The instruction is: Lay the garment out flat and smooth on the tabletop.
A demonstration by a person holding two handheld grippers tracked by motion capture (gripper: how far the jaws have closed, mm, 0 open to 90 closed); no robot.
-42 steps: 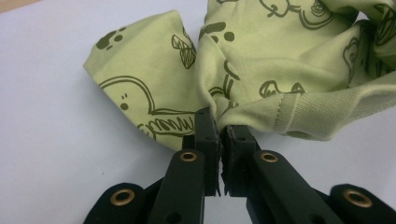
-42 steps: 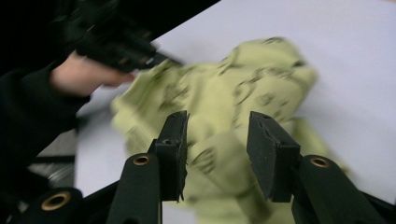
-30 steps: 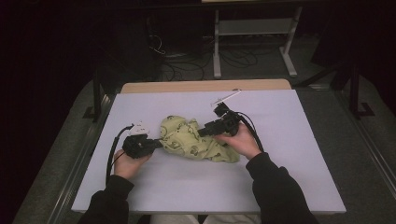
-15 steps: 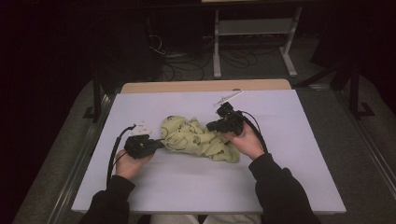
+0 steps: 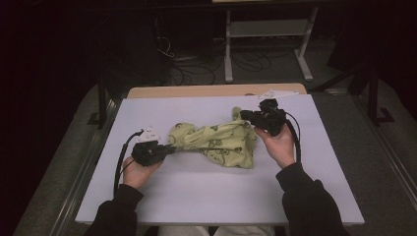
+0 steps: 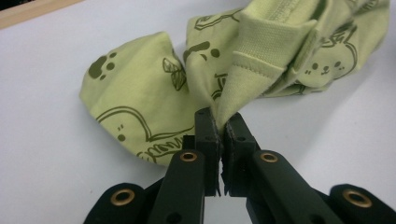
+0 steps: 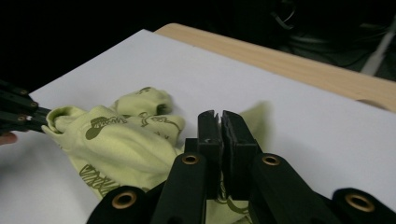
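Lay stretched across the middle of the white table (image 5: 206,196): a green printed garment (image 5: 221,142). Clamped at its left end by the left gripper (image 5: 167,149), jaws closed on a hem; pinched at its far right corner by the right gripper (image 5: 243,114), jaws closed.

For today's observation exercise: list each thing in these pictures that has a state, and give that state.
Green printed garment: crumpled, stretched out between both grippers, lying on the table.
Left hand-held gripper: shut on a ribbed hem of the garment.
Right hand-held gripper: jaws closed, garment beneath; grip unclear.
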